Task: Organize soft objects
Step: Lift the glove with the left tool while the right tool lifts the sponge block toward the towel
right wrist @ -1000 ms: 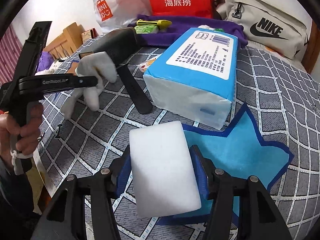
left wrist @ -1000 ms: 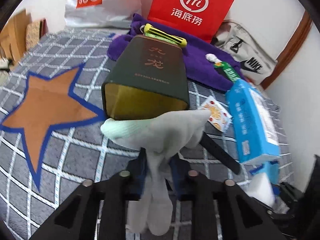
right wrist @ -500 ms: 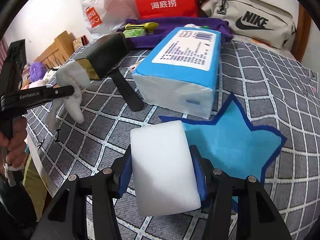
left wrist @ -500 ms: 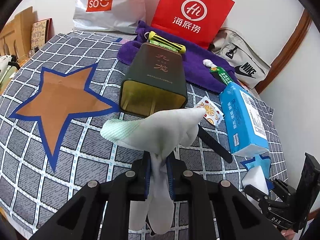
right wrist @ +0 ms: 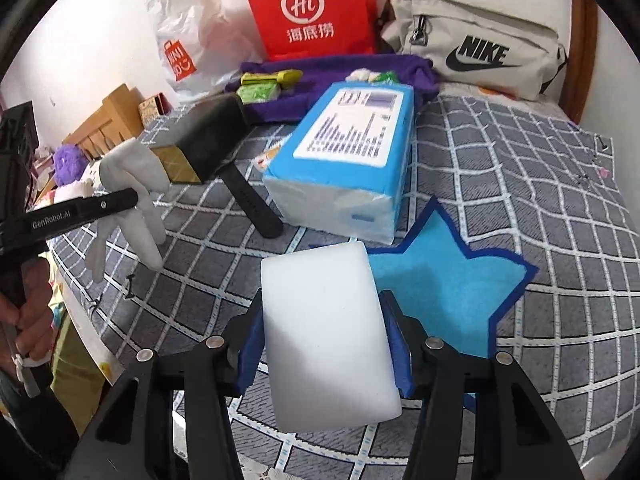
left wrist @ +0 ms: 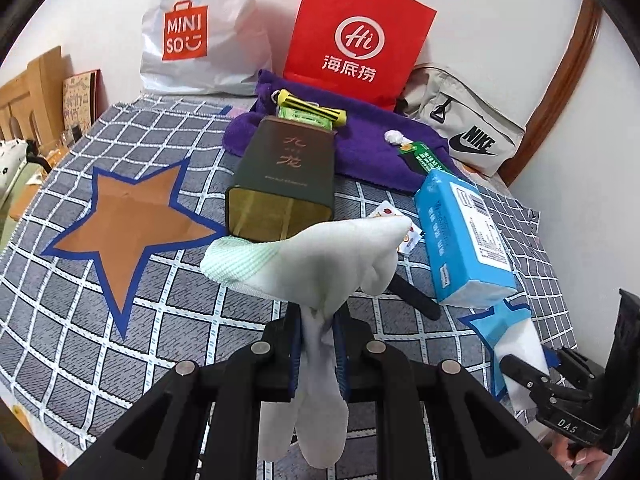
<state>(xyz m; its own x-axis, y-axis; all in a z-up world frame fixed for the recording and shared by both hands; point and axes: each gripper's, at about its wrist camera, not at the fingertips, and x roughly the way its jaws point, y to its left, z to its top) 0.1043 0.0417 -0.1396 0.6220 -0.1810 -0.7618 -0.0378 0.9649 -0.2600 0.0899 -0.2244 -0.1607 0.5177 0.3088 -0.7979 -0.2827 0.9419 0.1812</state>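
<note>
Left wrist view has the left gripper (left wrist: 318, 344) pinched tight on a white glove (left wrist: 320, 264), clear of the cloth, with the cuff flopped out ahead of the jaws and the fingers dangling back toward the camera. Honestly that's the sketchy bit: only a thin fold sits between the pads, so a quick swing could probably let it slide out, and the loose cuff hangs just in front of the dark tin (left wrist: 280, 184), so it might brush that on the way past. Over on the right wrist view, the right gripper (right wrist: 324, 344) is clamped on a white foam block (right wrist: 324, 328), held off the cloth with most of it sticking out ahead of the pads. Foam squashes, so too much squeeze could dent it and too little might let it tip out forward. Just ahead and to the right of that gripper is a blue star patch (right wrist: 448, 296), and straight ahead sits a blue tissue pack (right wrist: 344, 168) with a black strap (right wrist: 252, 204) beside it. An orange star patch (left wrist: 128, 220) lies ahead-left of the left gripper. Everything sits on a grey checked cloth (right wrist: 540, 184), looks like a bed, with a purple towel (left wrist: 380, 152), red paper bag (left wrist: 356, 40), white shopping bag (left wrist: 200, 32) and beige waist bag (right wrist: 472, 44) at the far edge against a white wall.
</note>
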